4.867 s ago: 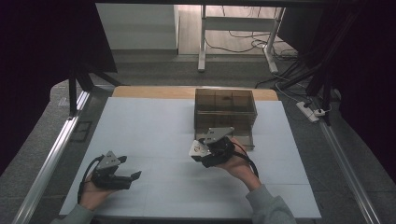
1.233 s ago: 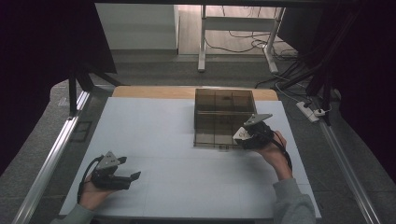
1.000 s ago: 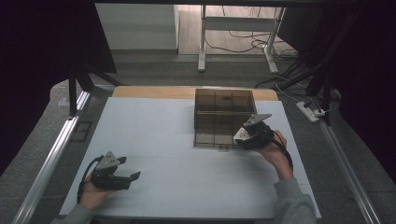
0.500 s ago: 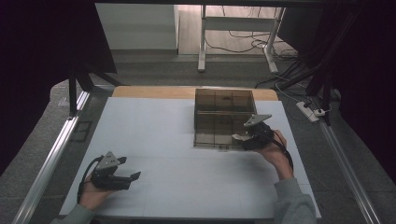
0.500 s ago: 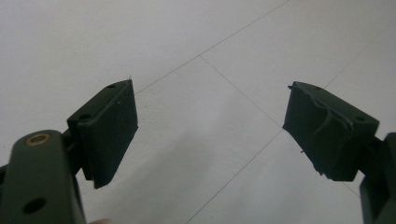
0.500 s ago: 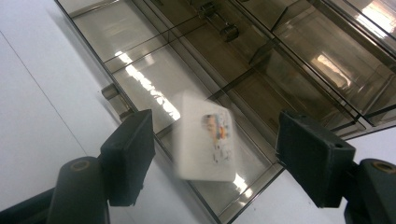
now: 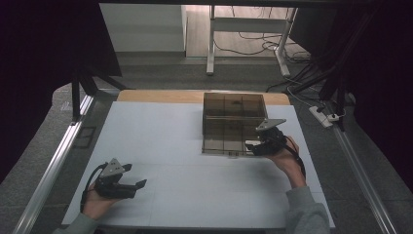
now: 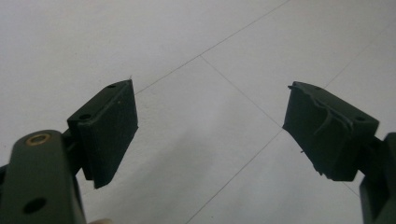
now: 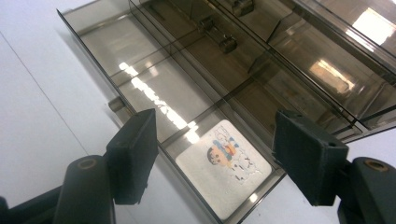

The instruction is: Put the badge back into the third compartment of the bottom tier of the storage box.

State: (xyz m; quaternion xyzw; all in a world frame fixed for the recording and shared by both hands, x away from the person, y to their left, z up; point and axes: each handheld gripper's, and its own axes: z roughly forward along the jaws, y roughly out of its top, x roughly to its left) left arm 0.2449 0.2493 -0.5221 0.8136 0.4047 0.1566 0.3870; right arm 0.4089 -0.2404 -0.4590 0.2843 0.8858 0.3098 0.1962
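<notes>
2 grippers sit over a white table (image 7: 195,126) with a smoky clear plastic box (image 7: 234,122) as the landmark on its far right part. The box lies open, its lid tipped up at the far side and its tray split by thin walls into several compartments. The right gripper (image 7: 257,145) hovers at the box's near right corner, held by the person's right hand (image 7: 288,157), with a grey 3-cornered plate on top. Its jaws stand well apart and hold nothing. In the right gripper view the right gripper (image 9: 215,154) frames a small white card (image 9: 223,169) with a cartoon figure printed on it, lying flat on the floor of the end compartment nearest the camera. The card touches neither jaw. Small latches show on the box's walls farther in, and light glares off the tray floor. The left gripper (image 7: 130,178) rests well away from the box, toward the table's near left, in the person's left hand (image 7: 95,204). In the left gripper view the left gripper (image 8: 210,126) has its jaws wide apart over bare table (image 8: 210,56) crossed by faint thin lines, with nothing between them.
</notes>
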